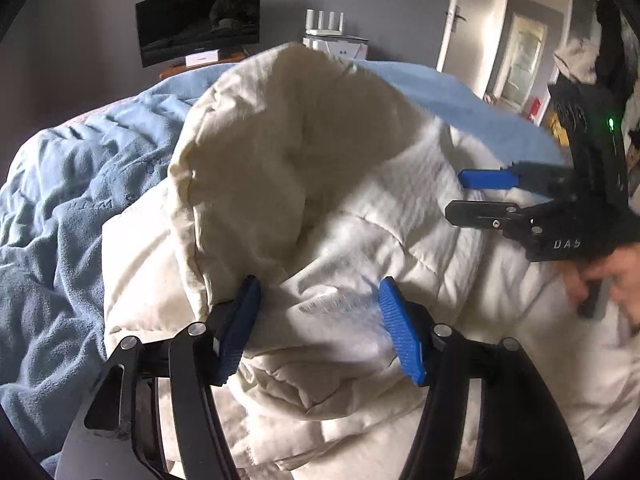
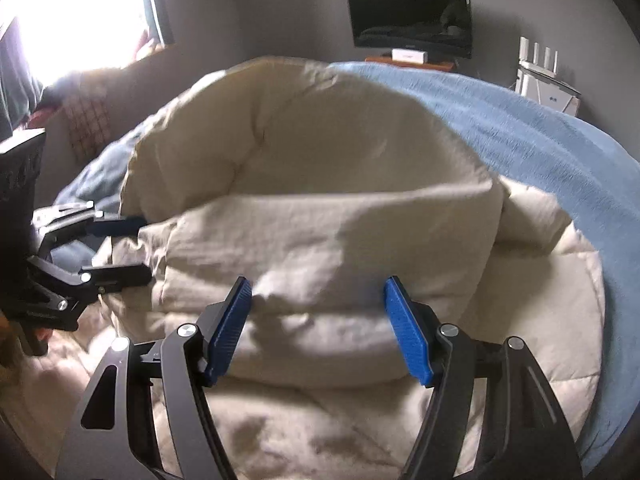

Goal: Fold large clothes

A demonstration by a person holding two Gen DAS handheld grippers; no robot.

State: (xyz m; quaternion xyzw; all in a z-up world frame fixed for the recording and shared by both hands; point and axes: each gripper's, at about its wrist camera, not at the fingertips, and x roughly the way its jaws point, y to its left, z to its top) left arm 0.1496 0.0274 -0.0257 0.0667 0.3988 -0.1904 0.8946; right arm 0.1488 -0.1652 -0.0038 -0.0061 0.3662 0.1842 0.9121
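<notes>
While the cream quilt (image 1: pixel 304 168) is lying bunched on the bed's blue blanket (image 1: pixel 72 184), the left hand-held gripper (image 1: pixel 320 328) and the right hand-held gripper (image 2: pixel 318 328) are both standing unclenched, each straddling a puffy fold without visibly pinching it.

Daylit room, fisheye warp, soft motion blur.
Window (image 2: pixel 80 8) up-left of the right claw blown out white (heavy glare); patchy shadows on the cream duvet (image 2: pixel 320 240) ahead; corners vignetted black.
</notes>
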